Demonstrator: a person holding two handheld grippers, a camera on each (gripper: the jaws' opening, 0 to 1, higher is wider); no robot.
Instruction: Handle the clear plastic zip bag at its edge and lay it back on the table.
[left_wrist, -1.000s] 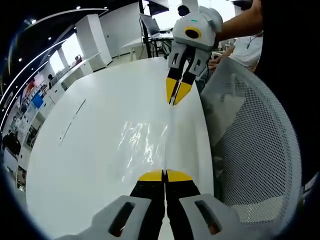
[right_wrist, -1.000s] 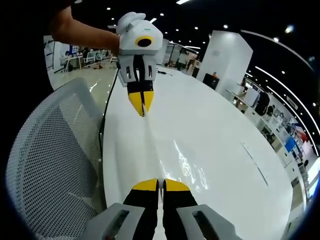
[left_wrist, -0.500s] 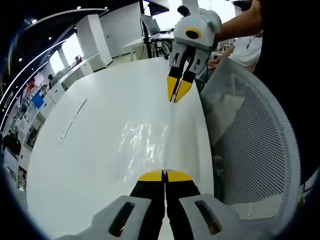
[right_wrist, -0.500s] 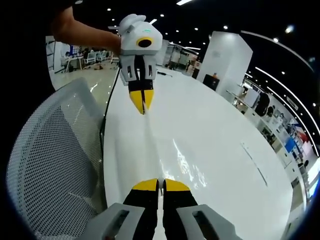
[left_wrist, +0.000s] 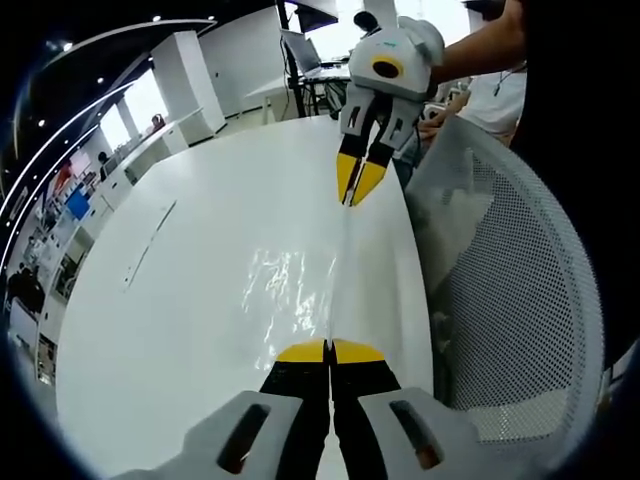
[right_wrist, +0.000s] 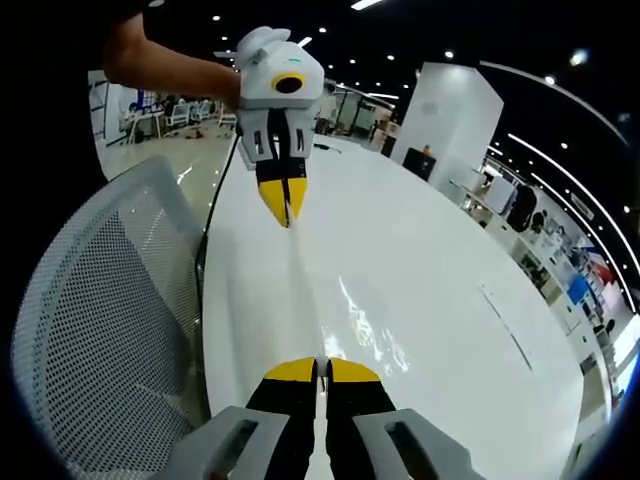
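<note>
Two ends of the zip bag (left_wrist: 300, 290) are pinched: left gripper (left_wrist: 329, 350) and right gripper (right_wrist: 319, 368) clamped, bag stretched lengthwise between them, above the table (left_wrist: 180, 290).

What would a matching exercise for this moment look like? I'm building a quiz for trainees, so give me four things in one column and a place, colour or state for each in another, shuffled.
Things:
1. clear plastic zip bag
2. left gripper
3. mesh chair
4. table

States:
A. white with a perforated back, beside the table edge
B. shut on one end of the bag's edge
C. stretched taut between the left gripper and the right gripper
D. white, glossy, long top

Pairs: 1-C, 2-B, 3-A, 4-D
</note>
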